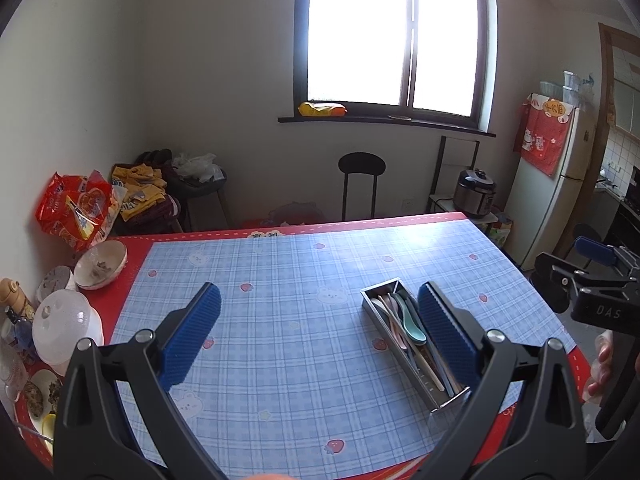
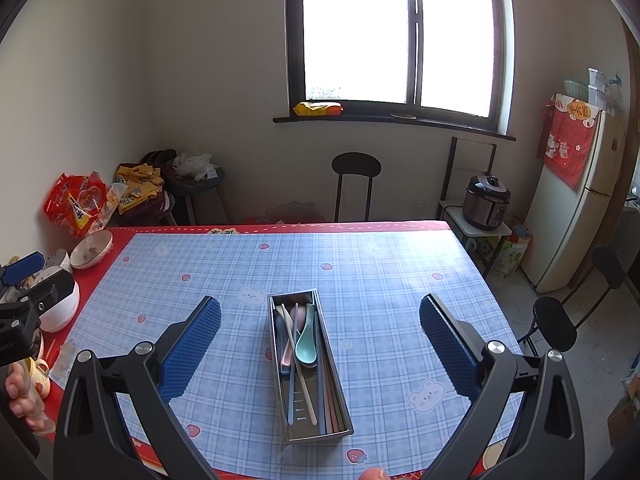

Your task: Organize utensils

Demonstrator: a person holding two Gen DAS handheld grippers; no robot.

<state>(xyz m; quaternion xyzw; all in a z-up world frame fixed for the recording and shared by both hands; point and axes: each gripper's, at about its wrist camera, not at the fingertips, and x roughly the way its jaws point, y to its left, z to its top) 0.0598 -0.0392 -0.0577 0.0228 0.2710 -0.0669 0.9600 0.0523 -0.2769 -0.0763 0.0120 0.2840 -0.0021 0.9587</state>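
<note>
While both tools hang above the table [image 2: 400,264] with their blue pads spread wide and holding nothing — left tool [image 1: 320,334], right tool [image 2: 320,338] — the metal utensil tray [image 2: 340,396] sits on the checked cloth, between the right tool's pads, holding a teal spoon [image 2: 306,344], a pink spoon [image 2: 289,354] and chopsticks [image 2: 300,368].

A bright window [image 2: 396,36] glares over pale walls; a black stool [image 2: 355,168] stands beneath it, a fridge [image 2: 576,216] (red cloth draped on top) right.
</note>
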